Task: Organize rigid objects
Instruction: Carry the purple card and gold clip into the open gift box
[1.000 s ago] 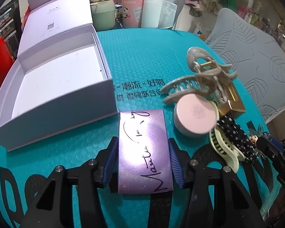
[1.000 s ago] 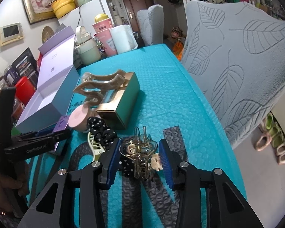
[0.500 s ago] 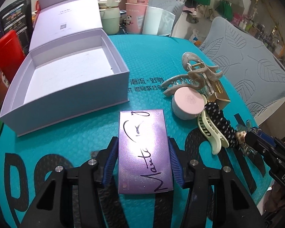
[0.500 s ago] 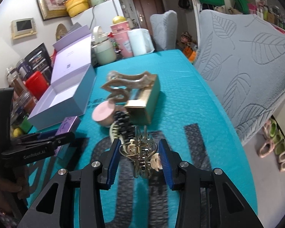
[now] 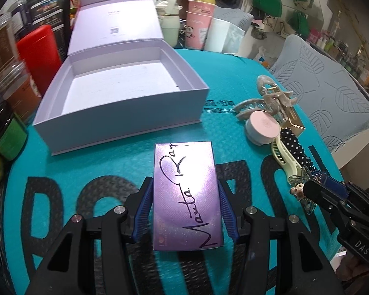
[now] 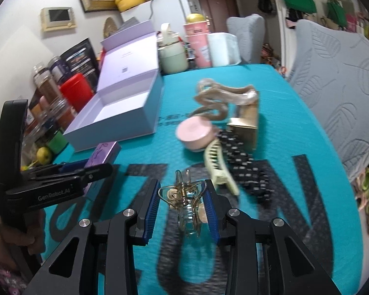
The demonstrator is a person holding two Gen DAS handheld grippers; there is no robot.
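My left gripper point(image 5: 184, 206) is shut on a purple signed box point(image 5: 186, 191) and holds it above the teal mat, in front of the open lilac gift box point(image 5: 125, 93). My right gripper point(image 6: 183, 209) is shut on a gold hair claw clip point(image 6: 184, 201), lifted off the mat. It also shows at the right of the left wrist view point(image 5: 307, 194). Beyond it lie a pink round compact point(image 6: 195, 132), a pale green clip point(image 6: 217, 167), a black dotted clip point(image 6: 246, 167), a beige claw clip point(image 6: 216, 100) and a gold box point(image 6: 246, 125).
Jars, a red canister point(image 5: 39, 51) and a green tin point(image 5: 9, 140) stand left of the gift box. Cups and a kettle point(image 5: 169, 27) stand behind it. A grey leaf-pattern chair point(image 6: 337, 78) is at the table's right edge.
Both grippers have lifted and drawn back from the table with their objects. The gift box and the pile of clips look farther away.
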